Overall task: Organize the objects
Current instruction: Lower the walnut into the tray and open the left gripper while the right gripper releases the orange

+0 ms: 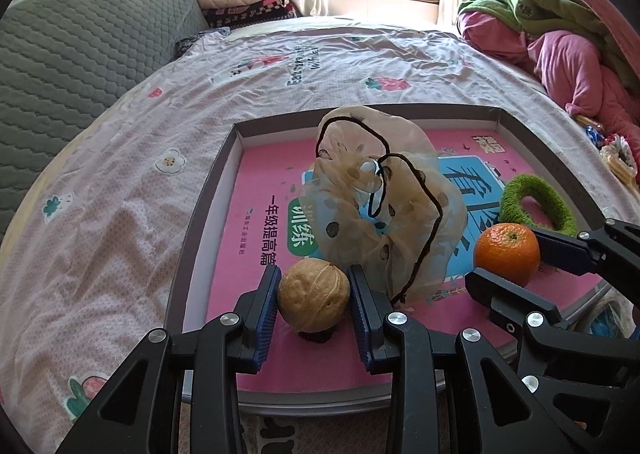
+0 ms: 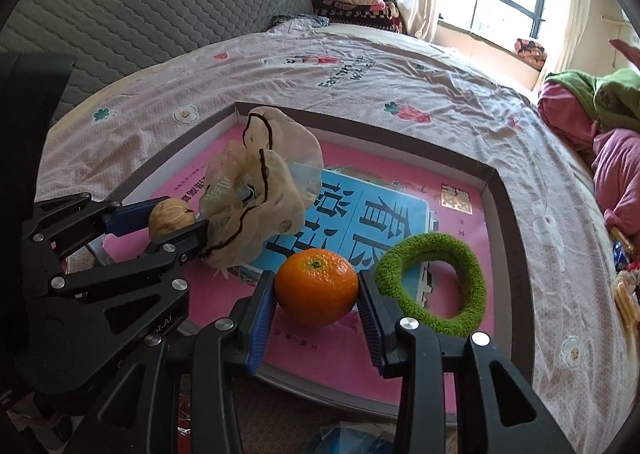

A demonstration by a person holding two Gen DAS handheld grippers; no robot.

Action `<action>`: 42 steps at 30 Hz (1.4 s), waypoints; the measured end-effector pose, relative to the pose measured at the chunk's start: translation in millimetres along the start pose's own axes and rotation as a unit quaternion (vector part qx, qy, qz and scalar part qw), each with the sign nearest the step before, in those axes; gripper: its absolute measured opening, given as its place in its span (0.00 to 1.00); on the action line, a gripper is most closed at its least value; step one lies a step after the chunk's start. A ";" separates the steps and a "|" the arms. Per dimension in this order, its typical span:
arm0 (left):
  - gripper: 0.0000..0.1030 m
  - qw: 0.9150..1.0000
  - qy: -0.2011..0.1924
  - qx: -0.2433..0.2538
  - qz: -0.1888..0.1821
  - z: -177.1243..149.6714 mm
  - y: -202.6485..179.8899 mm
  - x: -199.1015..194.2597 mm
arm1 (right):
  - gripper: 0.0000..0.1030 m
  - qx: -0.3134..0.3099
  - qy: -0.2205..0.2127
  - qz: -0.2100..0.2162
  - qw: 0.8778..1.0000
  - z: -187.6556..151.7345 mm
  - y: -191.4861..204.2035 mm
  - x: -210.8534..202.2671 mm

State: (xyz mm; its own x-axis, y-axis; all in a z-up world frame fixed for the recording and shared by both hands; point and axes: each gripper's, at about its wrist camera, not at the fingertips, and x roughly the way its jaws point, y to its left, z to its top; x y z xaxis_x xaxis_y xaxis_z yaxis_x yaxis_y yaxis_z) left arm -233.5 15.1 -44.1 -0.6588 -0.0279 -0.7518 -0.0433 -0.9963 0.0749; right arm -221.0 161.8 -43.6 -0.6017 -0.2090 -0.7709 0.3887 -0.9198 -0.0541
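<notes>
Your left tool (image 1: 314, 296) grips the walnut (image 1: 313, 295) and your right tool (image 2: 316, 288) grips the orange (image 2: 316, 286), both just above the pink tray (image 1: 256, 174) on the bed; bare tray floor lies straight below each, so set them straight down.

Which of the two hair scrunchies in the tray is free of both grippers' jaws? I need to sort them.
The green fuzzy scrunchie, lying flat beside the tangerine. The sheer beige scrunchie stands against the left gripper.

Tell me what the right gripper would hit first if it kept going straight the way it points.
Holding the orange, the right gripper would probably first meet the pink book cover in the tray; depth is hard to judge.
</notes>
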 end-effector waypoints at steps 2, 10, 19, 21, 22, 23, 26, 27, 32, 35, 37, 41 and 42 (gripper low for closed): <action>0.33 1.000 0.003 -0.001 0.001 0.7 0.0 1.0 | 0.39 0.003 0.008 0.003 1.000 1.4 -1.6 1.6; 0.34 1.000 0.004 0.003 0.005 3.4 -1.4 3.6 | 0.40 0.005 0.022 0.003 1.000 2.3 -2.6 3.9; 0.34 1.000 0.006 0.005 0.014 2.9 -2.4 2.2 | 0.40 0.001 0.024 -0.003 1.000 3.5 -1.6 4.2; 0.34 1.000 0.006 0.007 0.016 2.6 -2.7 0.8 | 0.40 0.000 0.026 -0.004 1.000 3.4 -1.7 4.0; 0.34 1.000 0.007 0.006 0.015 2.5 -1.7 0.3 | 0.40 -0.001 0.026 -0.005 1.000 3.3 -2.0 3.8; 0.34 1.000 0.009 0.006 0.015 2.5 -1.3 0.0 | 0.40 -0.001 0.026 -0.005 1.000 3.4 -2.2 3.8; 0.34 1.000 0.010 0.008 0.015 2.4 -0.9 -1.3 | 0.40 -0.005 0.027 -0.009 1.000 4.1 -1.3 3.3; 0.34 1.000 0.011 0.008 0.015 2.2 -0.8 -1.7 | 0.40 -0.008 0.028 -0.011 1.000 4.0 -0.8 3.0; 0.37 1.000 0.016 0.006 0.016 1.2 2.0 -3.2 | 0.40 -0.009 0.030 -0.010 0.999 4.5 -2.0 2.3; 0.41 1.000 0.023 -0.002 0.011 0.6 6.4 -3.9 | 0.40 -0.006 0.031 -0.006 0.999 4.1 -2.9 1.3; 0.43 1.000 0.023 -0.004 0.013 0.0 8.2 -5.1 | 0.40 -0.007 0.032 -0.006 0.999 3.9 -3.4 0.5; 0.45 1.000 0.025 -0.007 0.011 -1.3 12.0 -8.2 | 0.40 -0.015 0.028 0.000 1.000 2.5 -1.8 -2.5; 0.45 1.000 0.026 -0.008 0.008 -1.8 13.0 -8.6 | 0.40 -0.020 0.026 0.001 0.999 2.1 -0.5 -3.7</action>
State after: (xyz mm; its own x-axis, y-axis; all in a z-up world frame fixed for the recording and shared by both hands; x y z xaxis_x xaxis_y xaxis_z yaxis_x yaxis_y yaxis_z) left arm -227.0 2.3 -37.8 -0.6191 -0.0481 -0.7839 -0.0198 -0.9969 0.0768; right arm -220.5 162.3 -39.4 -0.5636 -0.1922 -0.8034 0.4188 -0.9048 -0.0773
